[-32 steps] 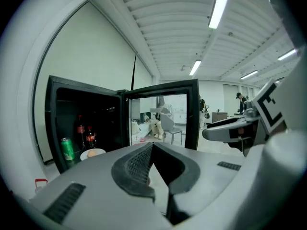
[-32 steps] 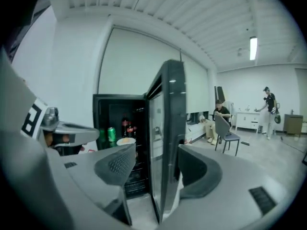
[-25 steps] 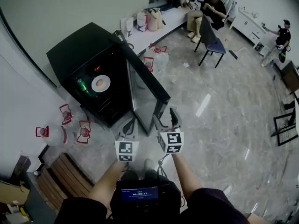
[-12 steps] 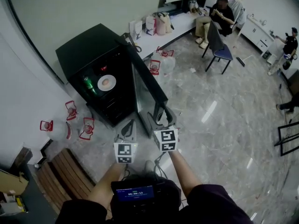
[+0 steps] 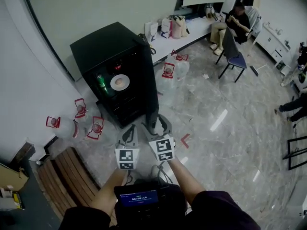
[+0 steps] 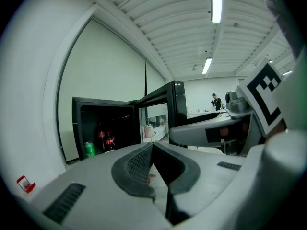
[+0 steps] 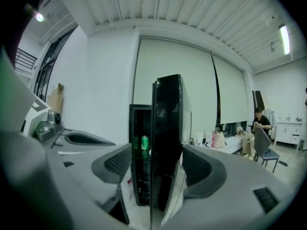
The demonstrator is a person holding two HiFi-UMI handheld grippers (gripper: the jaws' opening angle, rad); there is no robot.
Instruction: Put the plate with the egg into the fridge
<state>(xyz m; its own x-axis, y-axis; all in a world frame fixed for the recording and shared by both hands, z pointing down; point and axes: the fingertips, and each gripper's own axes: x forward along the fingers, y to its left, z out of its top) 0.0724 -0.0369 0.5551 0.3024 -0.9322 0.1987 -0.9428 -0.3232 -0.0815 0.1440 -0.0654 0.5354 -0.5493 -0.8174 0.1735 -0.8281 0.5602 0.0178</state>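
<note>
- The plate (image 5: 120,82) lies on a shelf inside the black fridge (image 5: 103,47), with the egg (image 5: 119,81) on it. A green can (image 5: 100,83) stands just beside it on the left. We judge the placing itself done, with the door (image 5: 149,90) left to close.
- The left claw (image 5: 129,132) has its jaws together at the tips and holds nothing. It hangs in front of the fridge, apart from it.
- The right claw (image 5: 158,121) has its jaws well apart, one on each side of the door's free edge. In the right gripper view the door (image 7: 165,143) runs edge-on between the two pads, and neither pad seems to press on it.
- The door looks stiff, smooth and glossy, so we expect it to swing easily on a light push. The free edge, far from the hinge, is the best place to take it.
- The plate is probably hard and breakable. The egg lies loose on it and may roll, so we would shut the door gently, without a slam.
- The right gripper view shows only a narrow strip of the inside, with the can (image 7: 144,142) in it, and the door covers the rest.
- The left gripper view shows the can (image 6: 89,149) and some bottles (image 6: 104,140) in the dark inside, but we cannot make out the plate there.
- We cannot tell whether the egg is raw or cooked, or whether the plate sits fully on its shelf.
</note>
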